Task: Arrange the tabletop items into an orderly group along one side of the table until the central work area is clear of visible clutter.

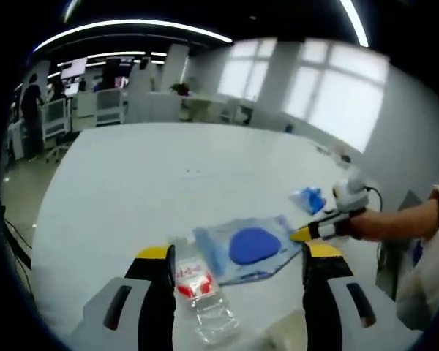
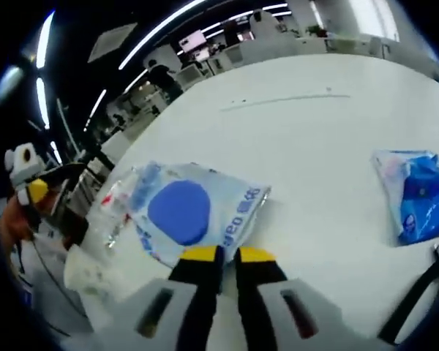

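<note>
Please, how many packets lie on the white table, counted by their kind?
Large packet with blue oval: 1
Clear packet with red print: 1
Small blue packet: 1
Total: 3 packets on the table

My white table (image 1: 168, 175) is brightly, evenly lit by ceiling light strips (image 1: 132, 25) and big windows (image 1: 329, 91) beyond it, which blow out to glare. Shadows on the table are faint. Everything bends toward the edges, and both views look soft and slightly blurred.
</note>
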Action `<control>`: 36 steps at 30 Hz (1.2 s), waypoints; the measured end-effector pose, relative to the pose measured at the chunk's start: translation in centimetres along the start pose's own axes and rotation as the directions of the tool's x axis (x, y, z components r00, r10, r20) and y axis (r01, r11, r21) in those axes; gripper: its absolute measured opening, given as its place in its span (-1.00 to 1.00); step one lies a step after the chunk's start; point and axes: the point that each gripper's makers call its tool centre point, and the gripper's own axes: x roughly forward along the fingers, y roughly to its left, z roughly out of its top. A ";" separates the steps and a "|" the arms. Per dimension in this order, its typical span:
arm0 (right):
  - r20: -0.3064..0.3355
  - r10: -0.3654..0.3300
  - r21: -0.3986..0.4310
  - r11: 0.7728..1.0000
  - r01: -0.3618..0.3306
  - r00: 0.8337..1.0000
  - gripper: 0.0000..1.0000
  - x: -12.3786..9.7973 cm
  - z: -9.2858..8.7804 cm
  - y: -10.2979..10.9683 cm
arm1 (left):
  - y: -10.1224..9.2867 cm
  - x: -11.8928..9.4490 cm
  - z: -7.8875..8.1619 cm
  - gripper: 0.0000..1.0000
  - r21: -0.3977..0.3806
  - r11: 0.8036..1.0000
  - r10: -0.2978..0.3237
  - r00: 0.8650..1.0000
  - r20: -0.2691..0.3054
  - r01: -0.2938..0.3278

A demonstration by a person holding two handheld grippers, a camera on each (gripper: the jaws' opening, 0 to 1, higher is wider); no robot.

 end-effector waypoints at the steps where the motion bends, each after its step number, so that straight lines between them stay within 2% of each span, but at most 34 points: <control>1: 0.001 0.002 0.000 1.000 -0.002 1.000 -0.91 0.0 0.0 0.0 | 0.0 0.2 0.0 0.33 0.007 1.000 -0.001 1.000 -0.004 0.001; 7: 0.007 0.006 0.003 1.000 -0.006 1.000 -0.95 -0.1 -0.1 0.0 | -0.2 1.4 -0.4 0.17 0.060 0.998 0.011 0.998 -0.057 -0.007; 10: 0.011 0.008 0.010 1.000 -0.008 1.000 -0.97 -0.3 0.0 -0.2 | -0.8 2.4 -0.2 0.10 0.099 0.995 0.000 0.997 -0.073 0.008; 11: 0.013 0.007 0.006 1.000 -0.007 1.000 -0.97 -0.3 0.0 -0.2 | -0.6 2.6 -0.6 0.03 0.121 0.993 0.015 0.994 -0.104 -0.002; 12: 0.015 0.008 0.007 1.000 -0.008 1.000 -0.97 -0.3 -0.1 -0.2 | -0.3 3.0 -1.0 -0.05 0.178 0.984 0.033 0.990 -0.140 -0.007; 13: 0.016 0.009 0.008 1.000 -0.009 1.000 -0.98 -0.4 -0.1 -0.2 | -0.3 3.4 -1.2 -0.14 0.192 0.981 0.034 0.988 -0.154 -0.004; 14: 0.017 0.005 0.007 1.000 -0.005 1.000 -0.98 -0.5 -0.1 -0.3 | -0.3 3.9 -1.3 -0.17 0.174 0.985 0.040 0.984 -0.173 -0.009; 15: 0.020 0.005 0.007 1.000 -0.005 1.000 -0.98 -0.6 -0.2 -0.3 | -0.5 4.3 -1.1 -0.17 0.171 0.985 0.034 0.985 -0.167 -0.005; 20: 0.030 0.001 0.021 1.000 -0.001 1.000 -1.00 -1.1 -0.3 -0.8 | -1.0 6.2 -1.4 -0.21 0.213 0.977 0.032 0.974 -0.226 0.018; 24: 0.038 -0.002 0.029 1.000 0.001 0.999 -1.00 -1.2 -0.4 -1.1 | -1.0 7.5 -2.2 -0.27 0.223 0.975 0.054 0.953 -0.300 0.015; 25: 0.040 -0.003 0.032 0.999 0.001 0.999 -1.00 -1.2 -0.4 -1.1 | -0.7 7.5 -2.8 -0.28 0.214 0.977 0.081 0.935 -0.345 -0.006; 28: 0.045 -0.003 0.036 0.999 0.001 0.999 -1.00 -1.3 -0.4 -1.1 | -0.5 8.1 -3.4 -0.27 0.195 0.980 0.099 0.918 -0.383 -0.025; 29: 0.047 -0.004 0.035 0.999 0.002 0.999 -1.00 -1.3 -0.4 -1.1 | -0.2 8.1 -4.0 -0.28 0.186 0.982 0.121 0.898 -0.424 -0.044; 31: 0.054 -0.002 0.040 0.999 0.000 0.999 -1.00 -1.3 -0.4 -1.1 | -0.1 8.5 -4.2 -0.32 0.164 0.985 0.127 0.892 -0.435 -0.060; 32: 0.056 -0.001 0.040 0.999 -0.002 0.998 -1.00 -1.3 -0.4 -1.2 | 0.3 8.5 -4.5 -0.35 0.151 0.984 0.152 0.876 -0.458 -0.092; 33: 0.059 0.002 0.044 0.999 -0.004 0.998 -1.00 -1.2 -0.4 -1.2 | 0.2 8.8 -4.2 -0.36 0.156 0.985 0.143 0.882 -0.448 -0.081; 34: 0.061 0.004 0.047 0.999 -0.007 0.998 -1.00 -1.2 -0.4 -1.2 | 0.2 9.1 -4.3 -0.34 0.113 0.988 0.143 0.879 -0.455 -0.102; 35: 0.063 0.007 0.052 0.999 -0.010 0.998 -1.00 -1.2 -0.4 -1.2 | 0.3 9.0 -4.6 -0.34 0.103 0.988 0.150 0.867 -0.475 -0.115; 36: 0.064 0.007 0.052 0.999 -0.011 0.998 -1.00 -1.2 -0.4 -1.1 | 0.5 9.4 -4.6 -0.35 0.125 0.987 0.154 0.864 -0.480 -0.106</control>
